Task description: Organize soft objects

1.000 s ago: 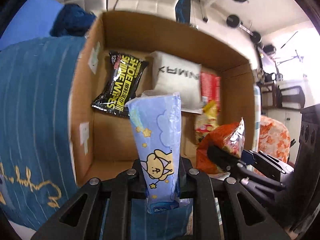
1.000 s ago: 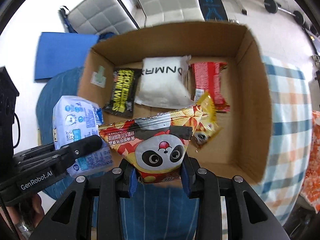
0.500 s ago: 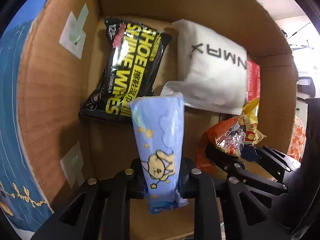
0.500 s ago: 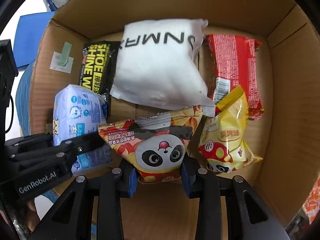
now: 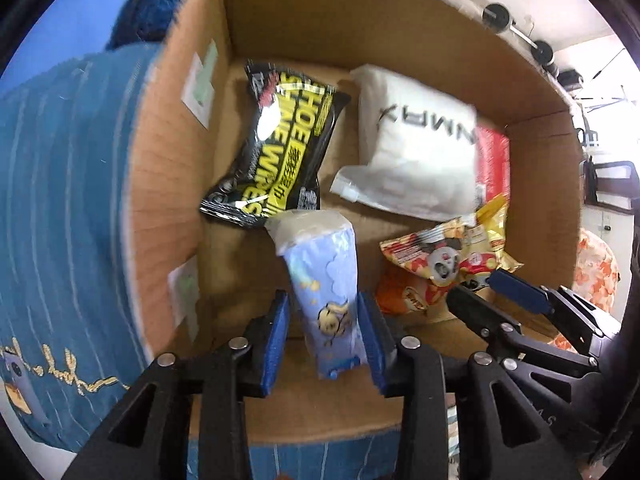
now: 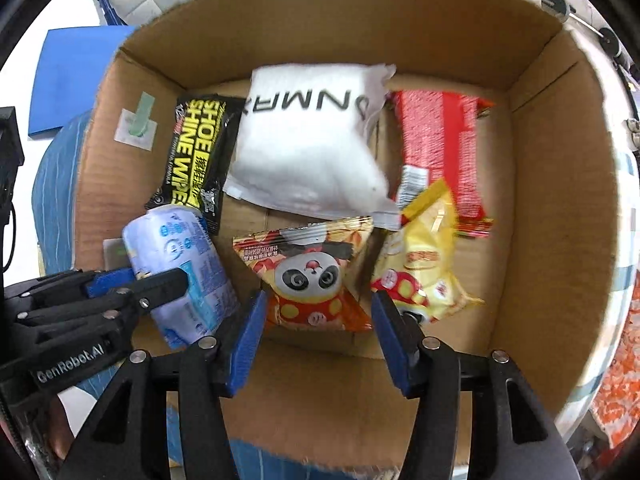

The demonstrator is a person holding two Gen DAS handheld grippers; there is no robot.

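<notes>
A cardboard box (image 6: 560,208) holds several soft packs. My left gripper (image 5: 326,340) is open, with the light-blue tissue pack (image 5: 326,280) standing loose between its blue pads over the box's near left floor; the pack also shows in the right wrist view (image 6: 180,264). My right gripper (image 6: 320,332) is open, and the orange panda snack bag (image 6: 308,276) lies on the box floor between its pads; it also shows in the left wrist view (image 5: 436,260).
In the box lie a black shoe-wipes pack (image 6: 196,160), a white pouch (image 6: 308,140), a red packet (image 6: 444,148) and a yellow snack bag (image 6: 424,264). A blue cloth (image 5: 60,200) lies left of the box, a checked cloth (image 6: 624,280) to the right.
Both grippers carried their packs down into the box, then opened. The tissue pack and panda bag now rest on the box floor, and both grippers have drawn back slightly.
</notes>
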